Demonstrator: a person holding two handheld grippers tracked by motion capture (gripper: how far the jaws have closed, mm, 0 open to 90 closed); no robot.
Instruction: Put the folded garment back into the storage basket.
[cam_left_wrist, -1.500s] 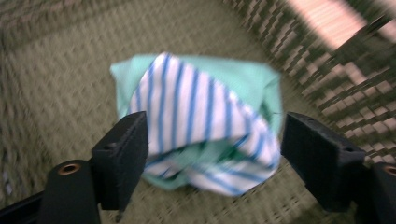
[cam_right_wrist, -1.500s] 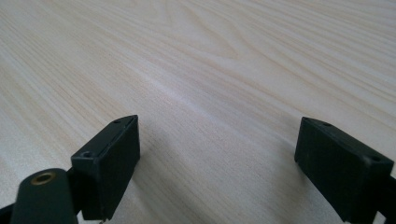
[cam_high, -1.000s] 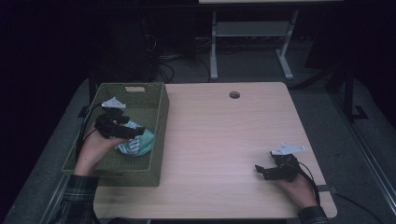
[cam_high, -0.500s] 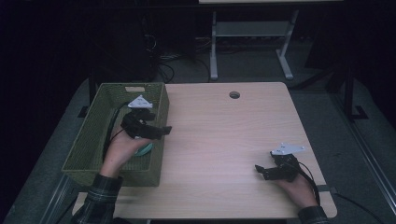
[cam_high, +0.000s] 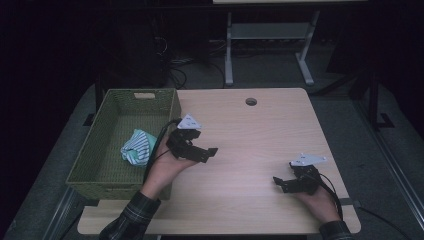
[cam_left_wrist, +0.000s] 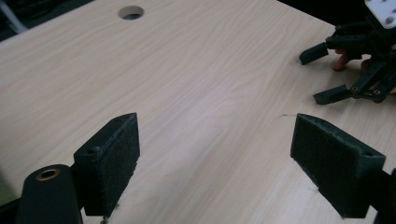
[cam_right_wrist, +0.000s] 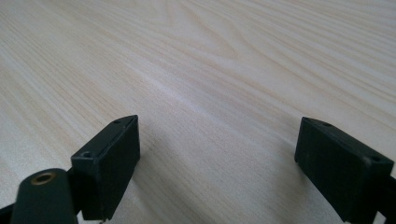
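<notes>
A green-and-white striped cloth (cam_high: 136, 147) lies crumpled in the green woven basket (cam_high: 100, 150) at the table's left. My left gripper (cam_high: 202, 146) hovers over the table just right of the basket, apart from the cloth. In the left gripper view it (cam_left_wrist: 219, 144) stands open with bare wood between its pads (cam_left_wrist: 116, 158). My right gripper (cam_high: 280, 184) rests near the front right of the table, also open (cam_right_wrist: 219, 154) over bare wood. The left gripper view also catches that right gripper (cam_left_wrist: 355, 70) at its upper right.
The light wooden table (cam_high: 250, 145) has a round cable hole (cam_high: 251, 101) near its far edge, seen too in the left gripper view (cam_left_wrist: 131, 11). Table legs and cables stand on the dark floor behind (cam_high: 265, 55).
My left gripper has come out of the basket and moved right over the table, leaving the cloth in the basket. The right gripper has stayed put.
</notes>
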